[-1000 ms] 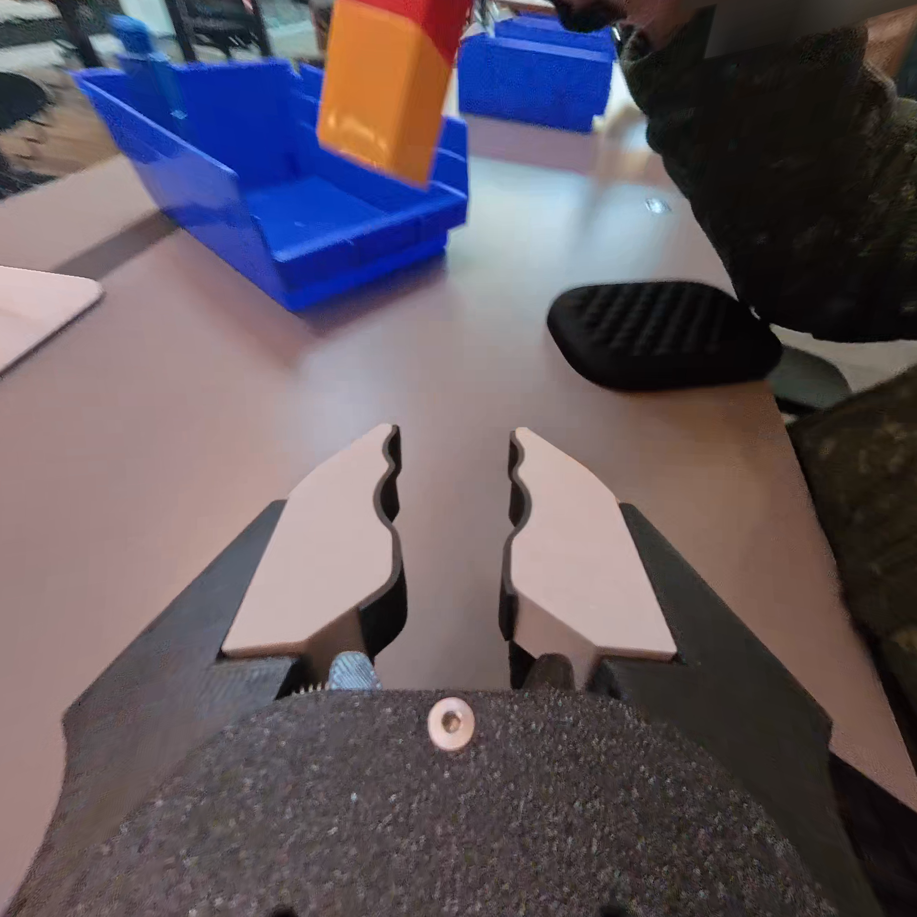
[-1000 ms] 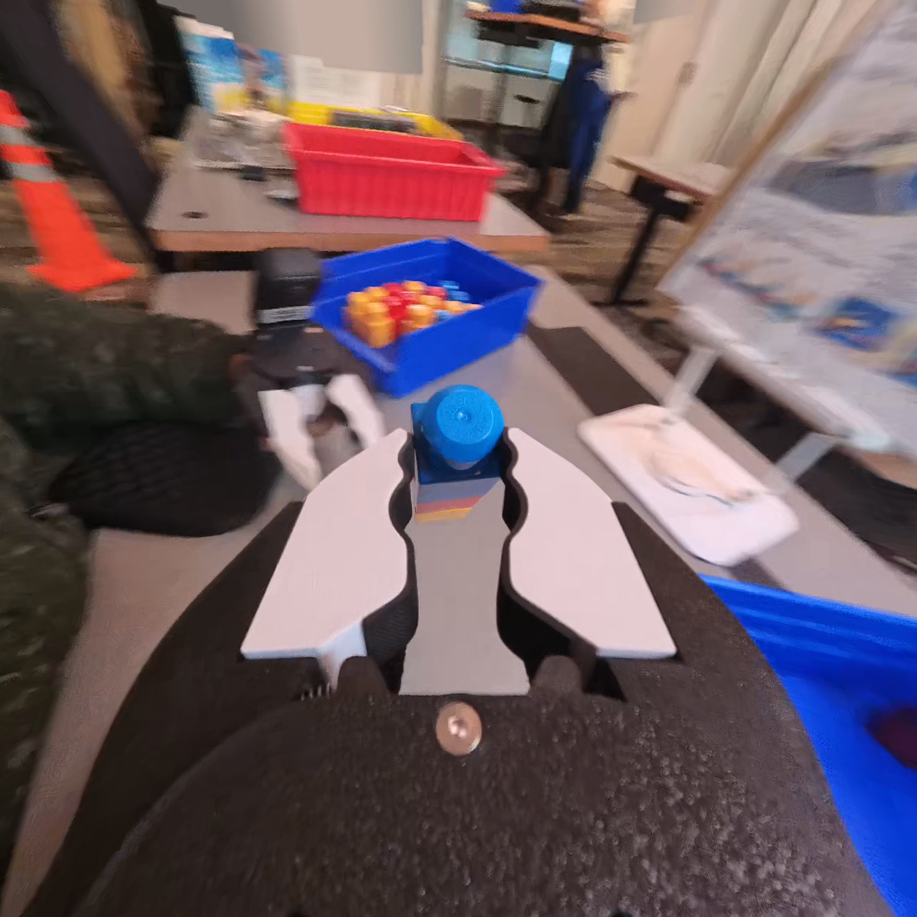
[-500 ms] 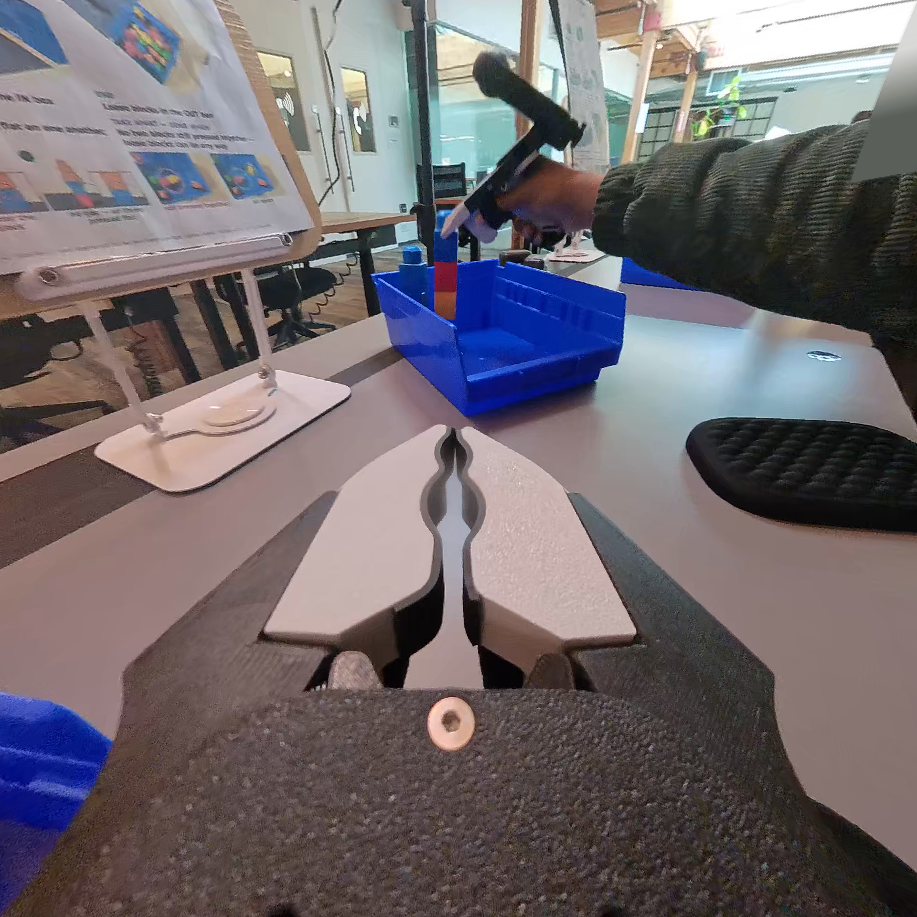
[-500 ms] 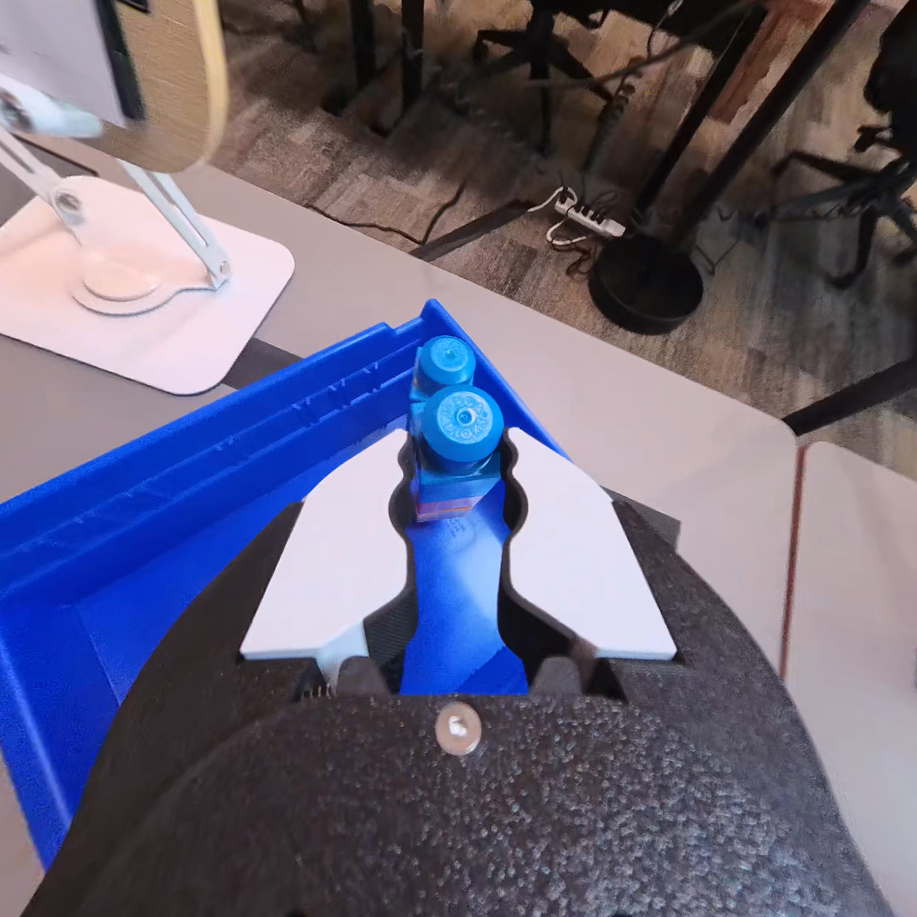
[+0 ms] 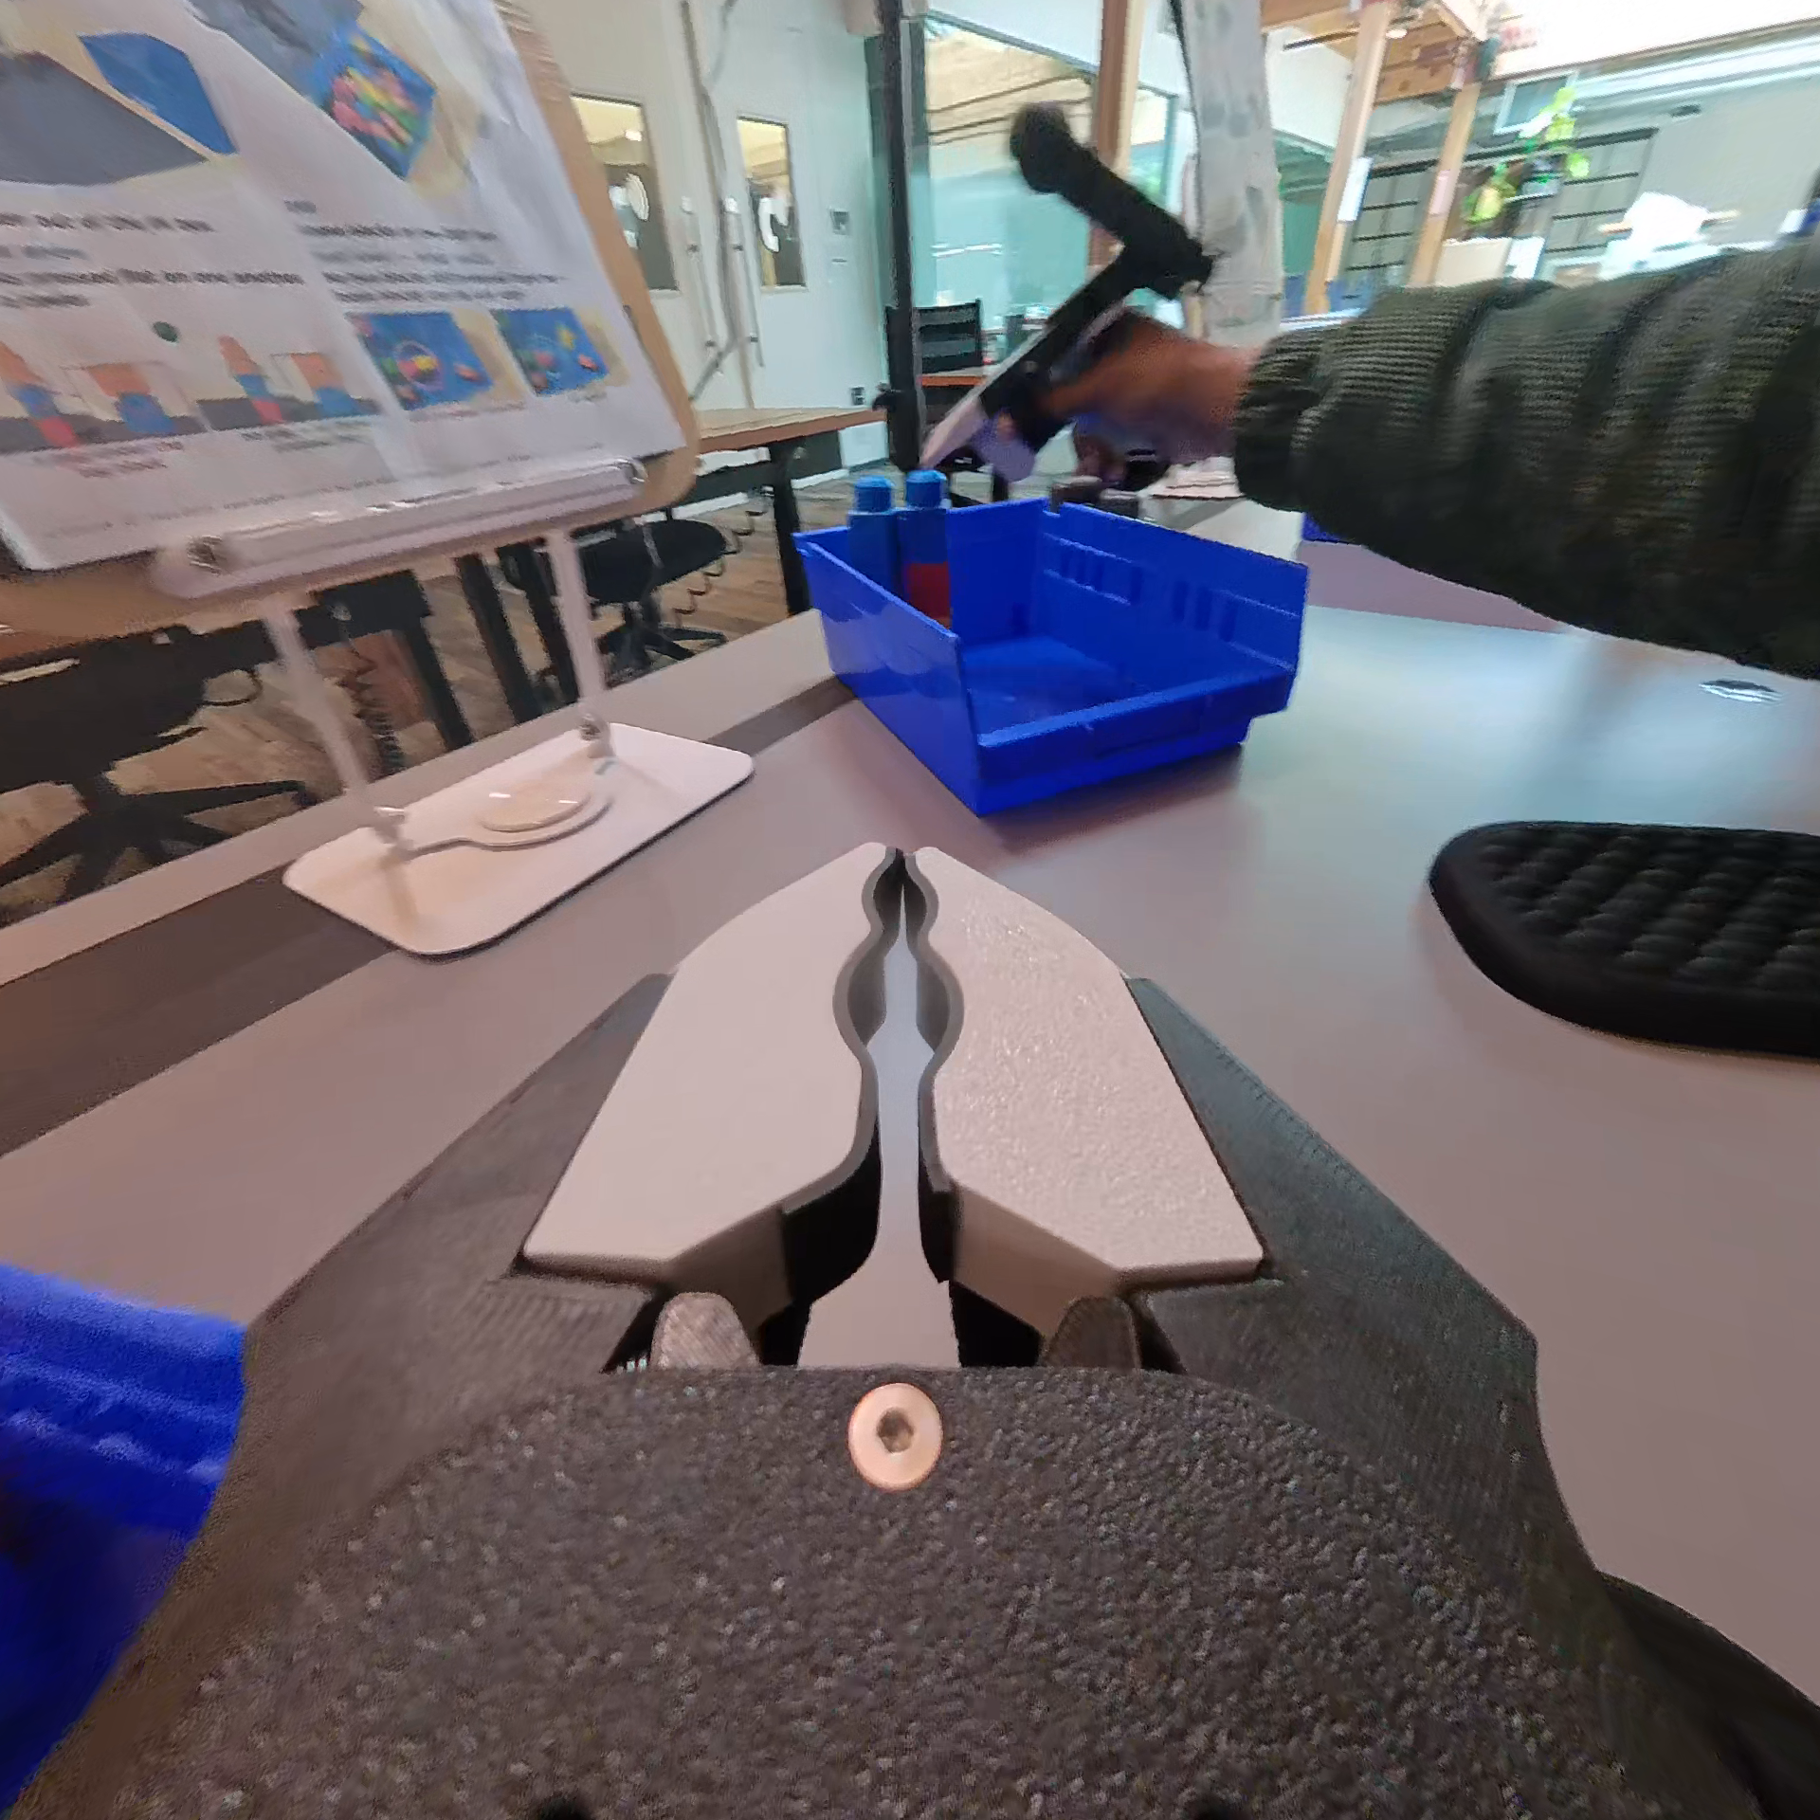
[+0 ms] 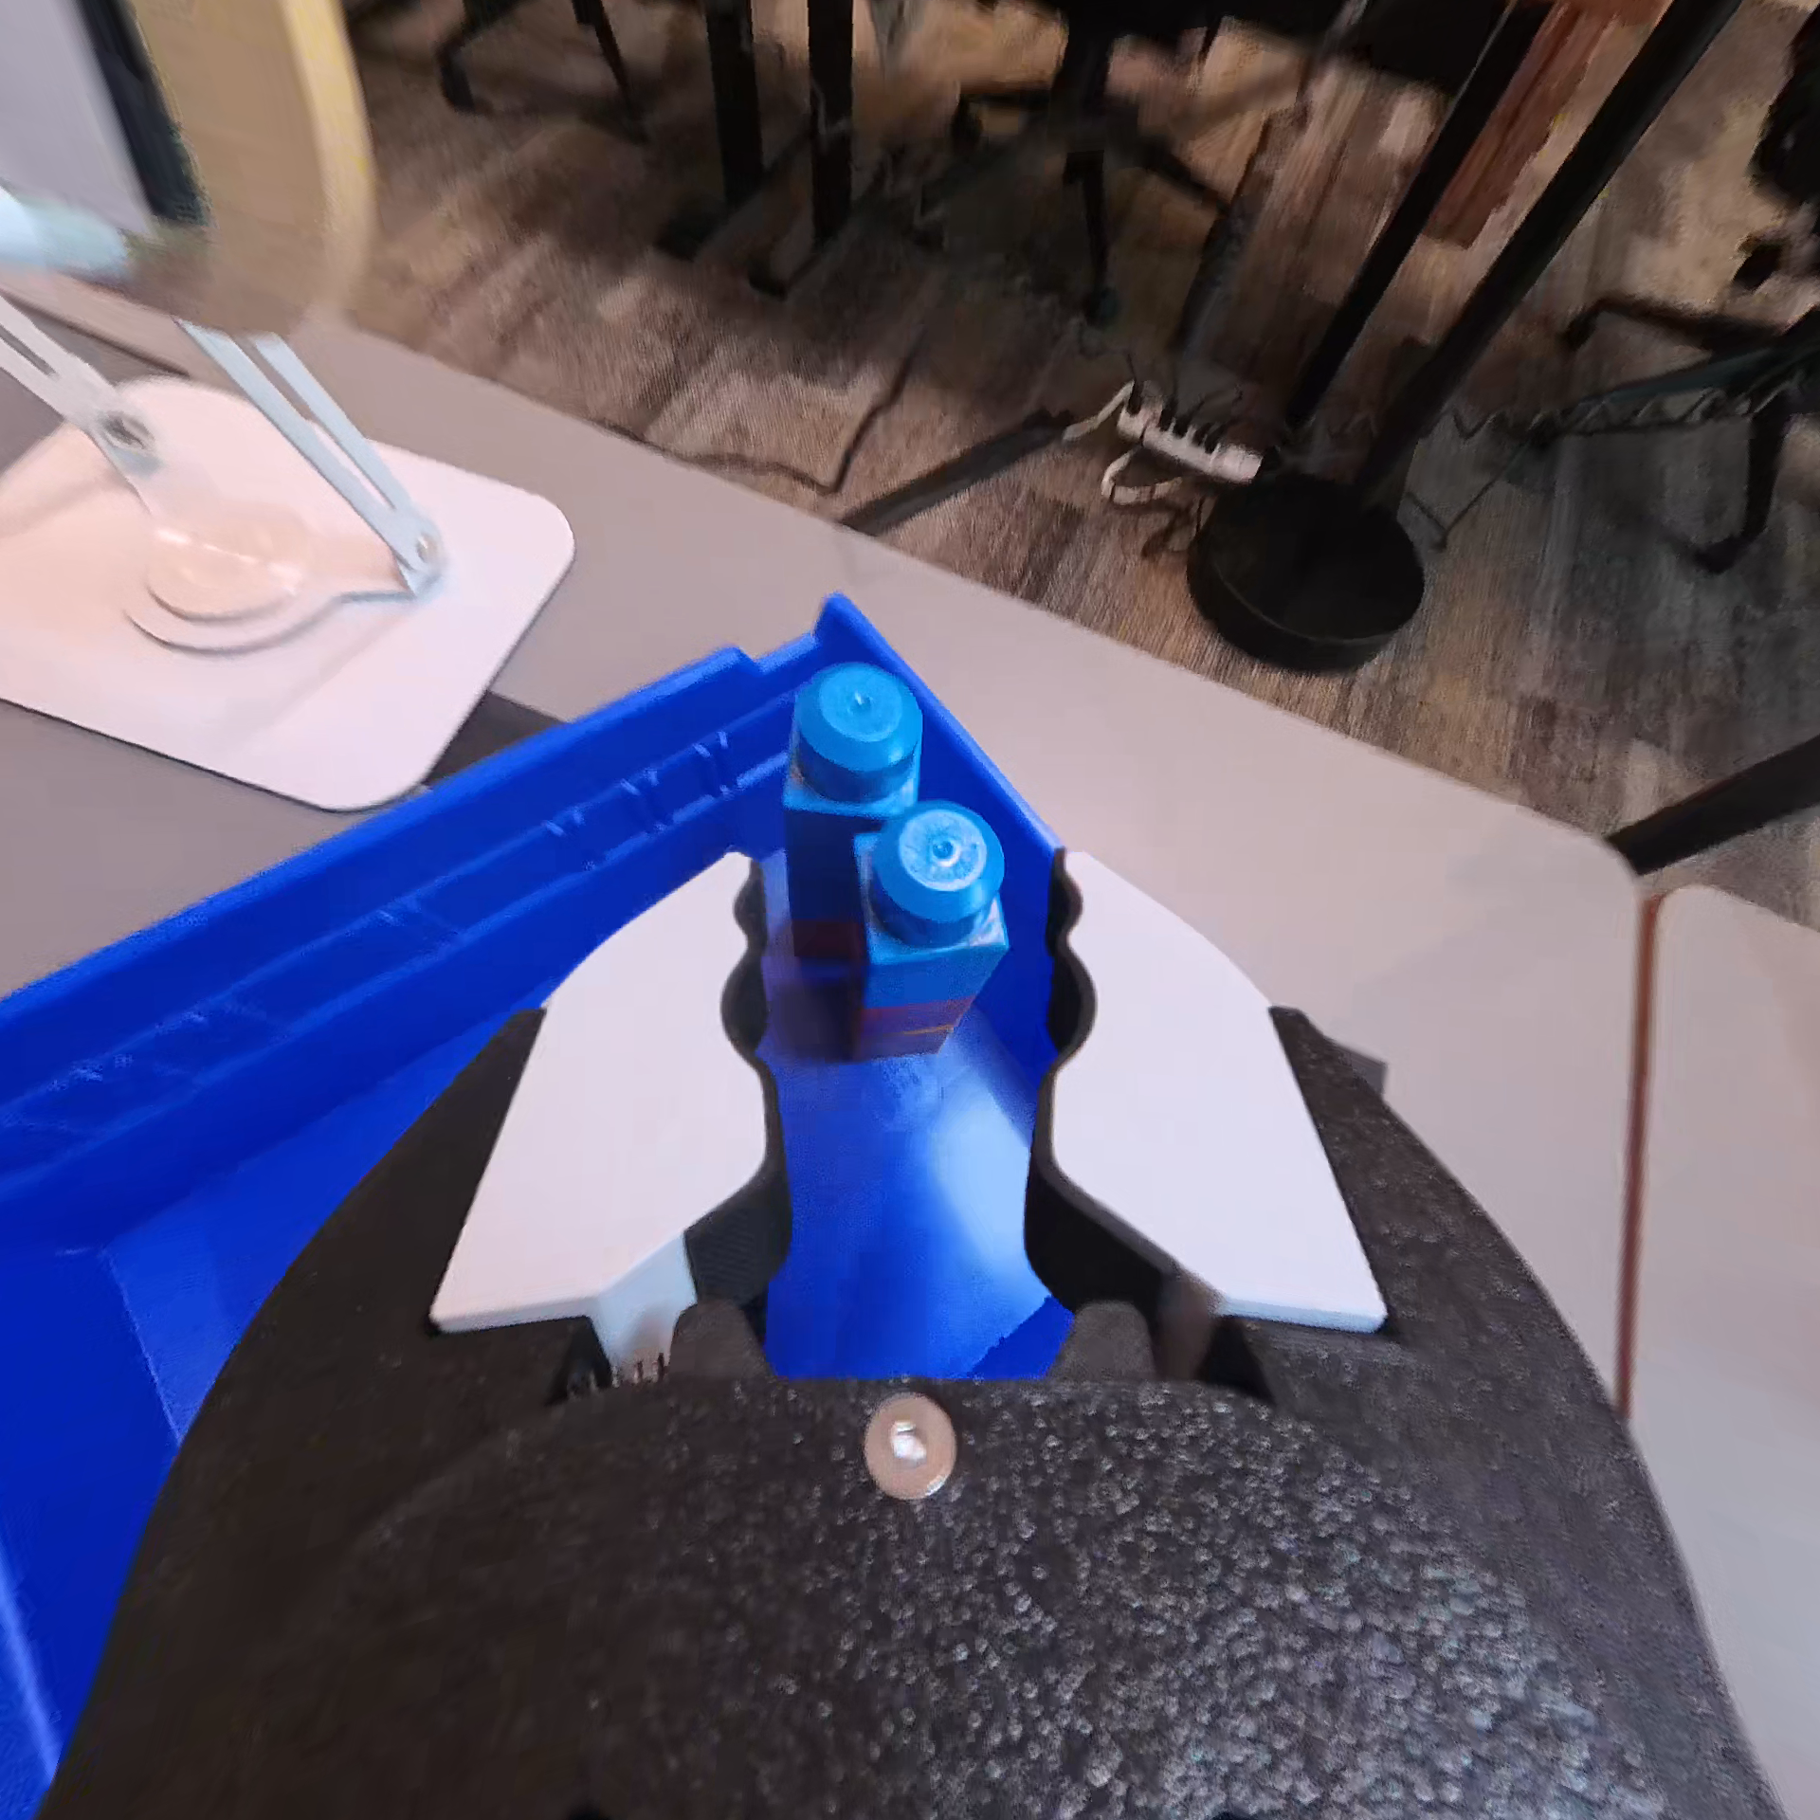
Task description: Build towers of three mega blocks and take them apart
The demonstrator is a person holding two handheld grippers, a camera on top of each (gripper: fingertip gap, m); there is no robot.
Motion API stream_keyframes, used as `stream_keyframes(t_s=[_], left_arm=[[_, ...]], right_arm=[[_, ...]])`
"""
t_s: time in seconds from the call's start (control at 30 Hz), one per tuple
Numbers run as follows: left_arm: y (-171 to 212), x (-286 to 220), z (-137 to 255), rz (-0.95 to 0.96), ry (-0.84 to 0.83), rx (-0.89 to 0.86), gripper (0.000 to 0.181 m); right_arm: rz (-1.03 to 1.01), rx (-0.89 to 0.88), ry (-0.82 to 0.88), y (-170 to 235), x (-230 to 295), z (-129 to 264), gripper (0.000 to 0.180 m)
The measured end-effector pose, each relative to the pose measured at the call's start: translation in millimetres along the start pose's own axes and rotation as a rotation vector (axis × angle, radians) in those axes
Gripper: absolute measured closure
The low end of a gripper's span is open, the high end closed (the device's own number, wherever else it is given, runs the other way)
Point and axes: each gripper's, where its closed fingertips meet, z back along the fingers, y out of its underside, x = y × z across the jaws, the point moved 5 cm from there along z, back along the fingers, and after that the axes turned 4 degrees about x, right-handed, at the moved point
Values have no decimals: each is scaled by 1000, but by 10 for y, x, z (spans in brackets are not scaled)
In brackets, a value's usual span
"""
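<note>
Two block towers with blue tops stand side by side in the far corner of a blue bin [image 6: 394, 886]. The nearer tower [image 6: 936, 936] has red and orange below its blue block; the farther tower [image 6: 852, 778] is taller in view. My right gripper [image 6: 906, 867] is open above them, with its jaws apart on either side of the nearer tower and not touching it. In the left wrist view the bin [image 5: 1133, 729], both towers [image 5: 926, 552] and the right gripper [image 5: 975, 443] show farther off. My left gripper [image 5: 901, 867] is shut and empty above the table.
A white stand base [image 5: 522, 837] with an instruction board stands left of the bin. A black textured pad [image 5: 1655, 936] lies at the right. A person's dark sleeve [image 5: 1527, 443] reaches over the bin. Another blue bin edge [image 5: 98, 1398] is at lower left. The tips of one gripper are about 50 centimetres away from the tips of the other.
My right gripper carried the tower into the bin corner, then opened and let it go beside the other tower. My left gripper closed and swung to face the bin.
</note>
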Motion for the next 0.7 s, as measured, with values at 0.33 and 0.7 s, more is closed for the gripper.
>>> stream_keyframes(t_s=[0.33,0.7], left_arm=[[-242,853,657,-4,-341,113,181],[419,1668,1373,-119,-228,1106,153]], right_arm=[[169,-358,-311,202,1827,1241,114],[266,-235,-631,1274,3105,1359,115]])
